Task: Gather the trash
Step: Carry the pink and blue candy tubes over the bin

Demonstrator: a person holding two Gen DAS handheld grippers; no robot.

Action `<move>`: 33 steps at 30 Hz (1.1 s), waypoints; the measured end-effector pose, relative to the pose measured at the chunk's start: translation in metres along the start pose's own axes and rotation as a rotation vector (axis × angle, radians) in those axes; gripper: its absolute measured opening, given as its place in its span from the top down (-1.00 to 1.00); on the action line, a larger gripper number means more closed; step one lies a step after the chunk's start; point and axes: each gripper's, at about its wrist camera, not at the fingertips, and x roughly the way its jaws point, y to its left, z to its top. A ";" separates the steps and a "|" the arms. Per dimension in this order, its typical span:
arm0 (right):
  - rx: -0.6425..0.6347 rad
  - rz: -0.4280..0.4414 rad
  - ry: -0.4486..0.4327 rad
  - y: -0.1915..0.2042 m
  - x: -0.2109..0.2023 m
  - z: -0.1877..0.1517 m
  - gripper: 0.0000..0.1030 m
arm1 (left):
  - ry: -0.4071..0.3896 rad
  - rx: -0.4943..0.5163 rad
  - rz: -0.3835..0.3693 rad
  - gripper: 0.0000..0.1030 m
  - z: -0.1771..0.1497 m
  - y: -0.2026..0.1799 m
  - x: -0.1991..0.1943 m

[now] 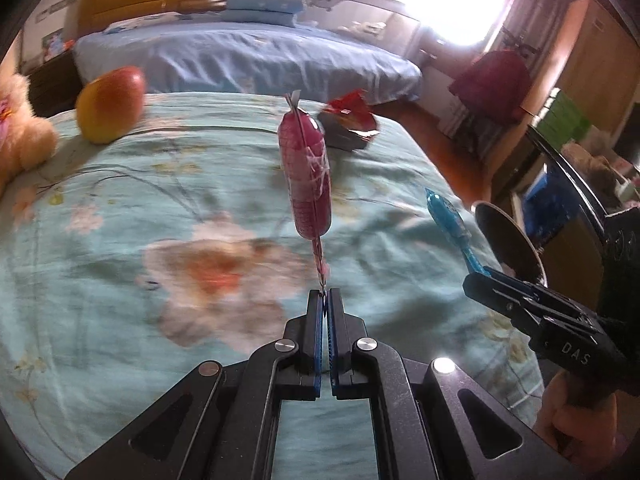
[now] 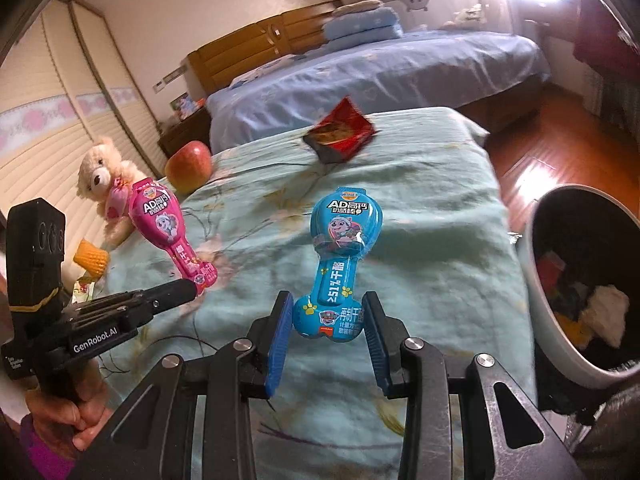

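Note:
My left gripper [image 1: 325, 293] is shut on the thin end of a pink snack wrapper [image 1: 306, 178] and holds it edge-on above the teal bedspread [image 1: 160, 208]. In the right wrist view the same pink wrapper [image 2: 166, 224] shows face-on, held by the left gripper [image 2: 192, 292]. My right gripper [image 2: 326, 320] is shut on the bottom of a blue snack wrapper [image 2: 340, 248], held up over the bed; it also shows in the left wrist view [image 1: 448, 220]. A red and black wrapper [image 2: 340, 132] lies at the bed's far end [image 1: 348, 124].
A trash bin [image 2: 536, 280] with rubbish inside stands on the wooden floor right of the bed; its rim shows in the left wrist view [image 1: 508, 240]. An apple [image 1: 110, 104], a teddy bear [image 2: 106, 184] and a yellow foam net [image 2: 92, 262] lie at the left.

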 end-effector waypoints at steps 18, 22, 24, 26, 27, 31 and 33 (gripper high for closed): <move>0.080 -0.087 -0.066 -0.047 -0.047 -0.013 0.30 | 0.033 0.127 -0.067 0.98 0.003 -0.069 0.024; 0.093 -0.099 -0.074 -0.056 -0.054 -0.014 0.30 | 0.034 0.148 -0.070 0.98 0.003 -0.083 0.027; 0.098 -0.105 -0.079 -0.060 -0.057 -0.015 0.30 | 0.034 0.157 -0.072 0.98 0.003 -0.088 0.028; 0.105 -0.109 -0.086 -0.064 -0.060 -0.015 0.30 | 0.034 0.171 -0.071 0.98 0.003 -0.095 0.029; 0.108 -0.112 -0.090 -0.066 -0.062 -0.015 0.30 | 0.034 0.177 -0.072 0.98 0.003 -0.098 0.029; 0.122 -0.121 -0.101 -0.074 -0.067 -0.015 0.30 | 0.034 0.199 -0.077 0.98 0.004 -0.111 0.032; 0.128 -0.125 -0.106 -0.078 -0.070 -0.015 0.30 | 0.034 0.206 -0.083 0.98 0.004 -0.115 0.033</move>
